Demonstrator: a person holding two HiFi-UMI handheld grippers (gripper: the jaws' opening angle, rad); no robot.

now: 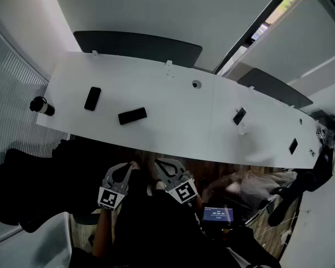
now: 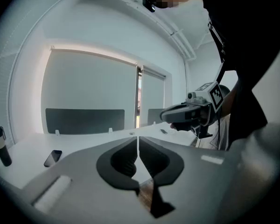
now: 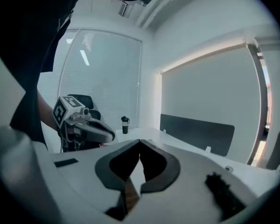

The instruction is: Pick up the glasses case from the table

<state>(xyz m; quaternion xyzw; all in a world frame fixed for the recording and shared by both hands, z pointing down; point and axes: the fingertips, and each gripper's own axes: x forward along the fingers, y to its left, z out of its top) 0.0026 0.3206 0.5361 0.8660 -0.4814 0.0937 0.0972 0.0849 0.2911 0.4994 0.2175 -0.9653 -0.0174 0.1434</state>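
your left gripper point(image 2: 138, 137) and right gripper point(image 3: 140, 141) are both clenched shut with nothing between the jaws. you hold them side by side, off the near edge of the white table point(image 1: 173, 110). the glasses case point(image 1: 132, 116) lies flat toward the table's left end, nearer the near edge than the far one. a black phone point(image 1: 92, 98) lies near it on the left, and a dark bottle point(image 1: 42, 105) stands at the left end.
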